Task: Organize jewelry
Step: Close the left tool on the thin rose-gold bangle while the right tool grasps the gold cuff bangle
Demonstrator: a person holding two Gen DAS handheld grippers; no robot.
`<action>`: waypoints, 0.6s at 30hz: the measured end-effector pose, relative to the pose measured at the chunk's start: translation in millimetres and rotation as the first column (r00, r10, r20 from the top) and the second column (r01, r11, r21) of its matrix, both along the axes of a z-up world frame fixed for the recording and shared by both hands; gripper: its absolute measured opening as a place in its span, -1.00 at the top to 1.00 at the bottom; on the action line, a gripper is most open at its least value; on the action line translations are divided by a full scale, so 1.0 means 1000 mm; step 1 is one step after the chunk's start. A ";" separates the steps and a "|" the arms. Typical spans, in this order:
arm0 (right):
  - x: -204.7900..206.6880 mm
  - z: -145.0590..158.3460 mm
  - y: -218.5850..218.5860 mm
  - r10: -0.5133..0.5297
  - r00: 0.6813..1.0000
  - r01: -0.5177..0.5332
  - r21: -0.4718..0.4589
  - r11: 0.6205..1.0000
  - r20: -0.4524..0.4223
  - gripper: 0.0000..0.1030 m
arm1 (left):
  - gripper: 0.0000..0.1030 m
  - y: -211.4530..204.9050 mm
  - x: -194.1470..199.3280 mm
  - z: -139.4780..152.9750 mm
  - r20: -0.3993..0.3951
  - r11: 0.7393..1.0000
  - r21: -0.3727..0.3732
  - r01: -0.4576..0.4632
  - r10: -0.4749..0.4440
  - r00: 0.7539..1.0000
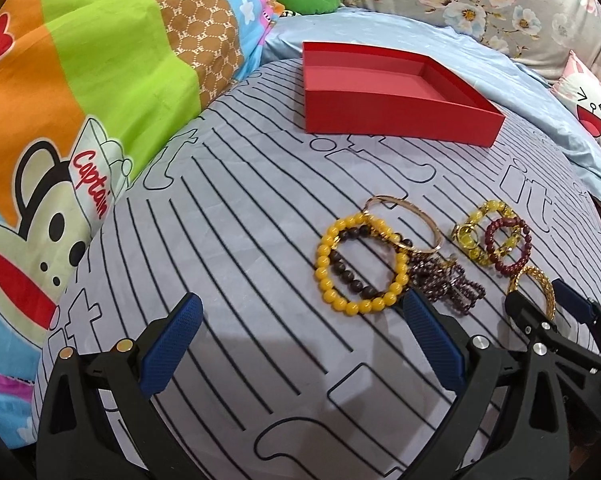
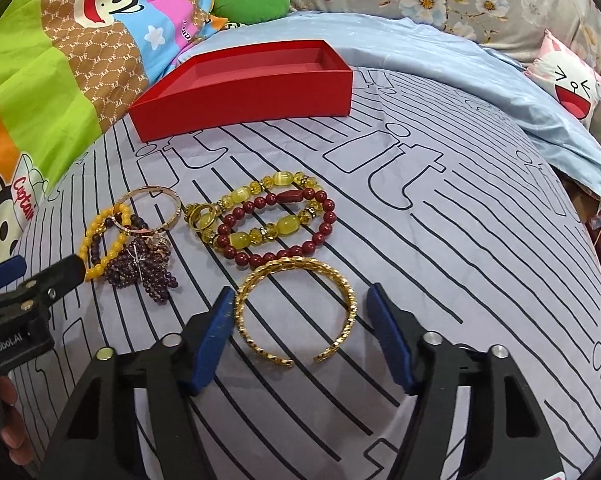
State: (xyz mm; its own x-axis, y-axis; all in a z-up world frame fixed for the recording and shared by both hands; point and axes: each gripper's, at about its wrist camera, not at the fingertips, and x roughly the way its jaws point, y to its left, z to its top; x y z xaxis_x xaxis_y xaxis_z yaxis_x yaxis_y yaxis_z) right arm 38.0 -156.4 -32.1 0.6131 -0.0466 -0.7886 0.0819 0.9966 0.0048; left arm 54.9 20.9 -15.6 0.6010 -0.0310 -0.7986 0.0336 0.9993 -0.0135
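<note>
An empty red box [image 1: 396,116] [image 2: 244,114] sits at the far side of the striped bed sheet. Several bracelets lie nearer: a yellow bead bracelet [image 1: 324,276] [image 2: 85,240] over dark beads, a thin gold bangle [image 1: 420,210] [image 2: 156,191], purple beads [image 1: 448,286] [image 2: 148,268], a red bead bracelet [image 1: 518,266] [image 2: 320,232] and a yellow crystal bracelet [image 1: 470,232] [image 2: 244,192]. A gold twisted cuff [image 2: 340,280] [image 1: 542,284] lies between the open fingers of my right gripper [image 2: 300,298], untouched. My left gripper [image 1: 300,308] is open and empty, just short of the yellow bracelet.
A colourful cartoon quilt [image 1: 80,80] is piled at the left. A green cushion [image 2: 252,0], a light blue sheet [image 1: 540,120] and a cartoon pillow [image 2: 572,84] lie behind and to the right. The bed edge drops off at the right.
</note>
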 end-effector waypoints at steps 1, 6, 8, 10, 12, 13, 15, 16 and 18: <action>-0.001 0.000 -0.001 0.000 1.000 0.000 0.003 1.000 0.001 -0.13 | -0.86 -0.001 0.000 0.000 0.001 1.000 0.000 0.002 -0.002 1.000; -0.003 0.001 -0.003 0.005 1.000 -0.005 0.003 1.000 -0.001 -0.12 | -0.86 -0.006 0.002 0.000 0.000 1.000 0.002 0.013 -0.013 1.000; -0.003 0.001 -0.003 0.004 1.000 -0.004 0.010 1.000 -0.002 -0.12 | -0.86 -0.008 0.003 0.000 0.000 1.000 0.001 0.019 -0.019 1.000; -0.005 0.002 -0.005 0.001 1.000 -0.001 0.022 1.000 -0.004 -0.12 | -0.86 -0.011 0.004 0.002 0.004 1.000 -0.002 0.026 -0.026 1.000; -0.006 0.003 -0.007 -0.004 1.000 0.005 0.031 1.000 -0.008 -0.12 | -0.86 -0.014 0.006 0.003 0.008 0.999 -0.006 0.035 -0.035 0.999; -0.007 0.003 -0.008 -0.006 1.000 0.006 0.034 0.999 -0.010 -0.12 | -0.86 -0.016 0.007 0.004 0.010 0.999 -0.010 0.042 -0.042 0.999; -0.007 0.004 -0.010 -0.009 1.000 0.010 0.039 0.999 -0.012 -0.12 | -0.86 -0.021 0.012 0.004 0.010 0.999 -0.015 0.049 -0.049 0.999; -0.008 0.005 -0.011 -0.011 1.000 0.011 0.041 0.999 -0.013 -0.12 | -0.86 -0.024 0.015 0.004 0.010 0.998 -0.019 0.054 -0.054 0.998; -0.008 0.006 -0.013 -0.015 1.000 0.015 0.046 0.999 -0.014 -0.12 | -0.86 -0.031 0.023 0.001 0.011 0.998 -0.009 0.063 -0.063 0.998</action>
State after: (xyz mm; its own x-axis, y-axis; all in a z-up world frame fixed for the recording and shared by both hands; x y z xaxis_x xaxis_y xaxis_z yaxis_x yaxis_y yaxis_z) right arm 29.9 -169.8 -26.1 0.6021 -0.0188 -0.7982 0.0973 0.9940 0.0500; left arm 77.6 -10.0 -14.8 0.6058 -0.0763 -0.7919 0.0964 0.9951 -0.0222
